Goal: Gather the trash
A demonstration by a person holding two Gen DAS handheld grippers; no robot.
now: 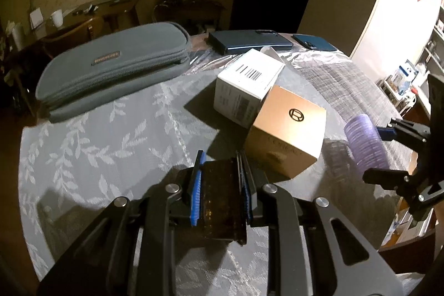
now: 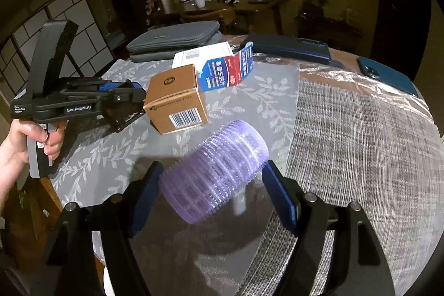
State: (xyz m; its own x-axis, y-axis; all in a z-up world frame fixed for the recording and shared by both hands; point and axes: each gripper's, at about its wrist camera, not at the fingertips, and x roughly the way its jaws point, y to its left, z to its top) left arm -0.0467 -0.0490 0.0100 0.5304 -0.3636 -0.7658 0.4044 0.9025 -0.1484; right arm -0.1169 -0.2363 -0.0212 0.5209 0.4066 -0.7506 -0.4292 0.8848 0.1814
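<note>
now left gripper clamps a dark wrapper; right gripper grips a purple roller near table edge.

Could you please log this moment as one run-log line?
left gripper: shut on dark wrapper | right gripper: around purple roller | boxes: on table

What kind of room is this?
Probably a living or dining room in a home: a round table under a leaf-patterned cloth, a wooden desk with a mug against a papered wall, and sliding paper-screen panels.
</note>
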